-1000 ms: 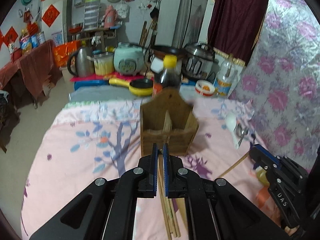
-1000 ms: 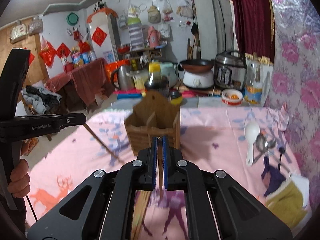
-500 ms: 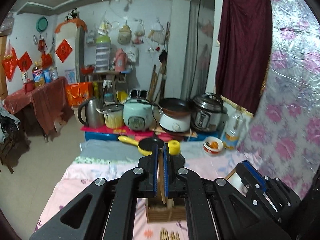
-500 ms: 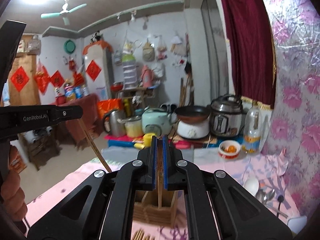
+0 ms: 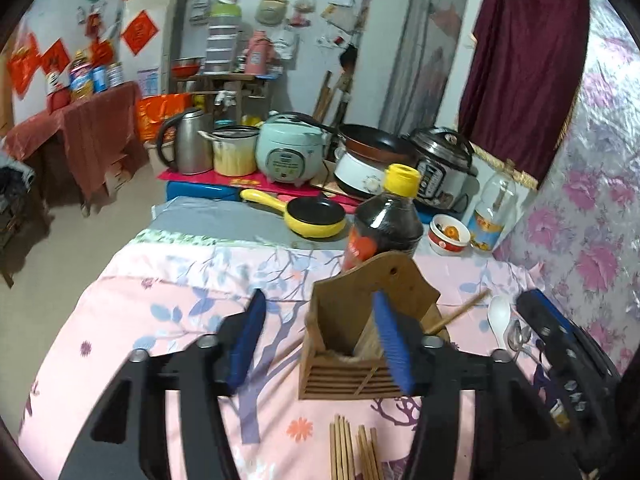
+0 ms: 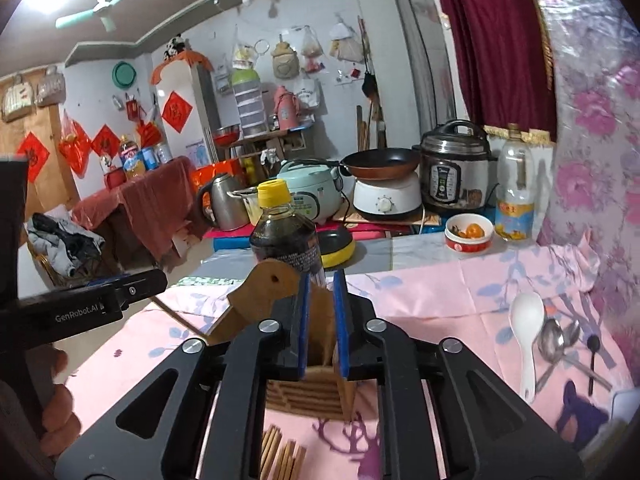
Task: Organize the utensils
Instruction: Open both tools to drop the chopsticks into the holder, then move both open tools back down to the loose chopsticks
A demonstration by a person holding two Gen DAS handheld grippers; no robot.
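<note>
A wooden utensil holder [image 5: 352,344] [image 6: 276,292] stands on the pink flowered cloth. My left gripper [image 5: 320,340] hangs just before it, open, jaws opening wide with nothing pressed between them. One chopstick [image 5: 460,312] juts from the holder's right side; a blurred one [image 5: 288,354] slants by its left side. My right gripper [image 6: 322,320] is over the holder, jaws opening a little, with only the holder showing through the gap. Loose chopsticks [image 5: 352,448] [image 6: 280,456] lie on the cloth before the holder.
A dark sauce bottle [image 5: 384,224] [image 6: 284,236] stands right behind the holder. A white spoon [image 6: 526,328] and metal spoons [image 6: 556,340] lie to the right. Cookers, a kettle and a yellow pan [image 5: 316,218] crowd the far end. A hand [image 6: 56,400] holds the left gripper.
Both grippers were shut on chopsticks and lifted high half a second ago. Now they have come down at the holder with jaws parted, and the chopsticks have left them.
</note>
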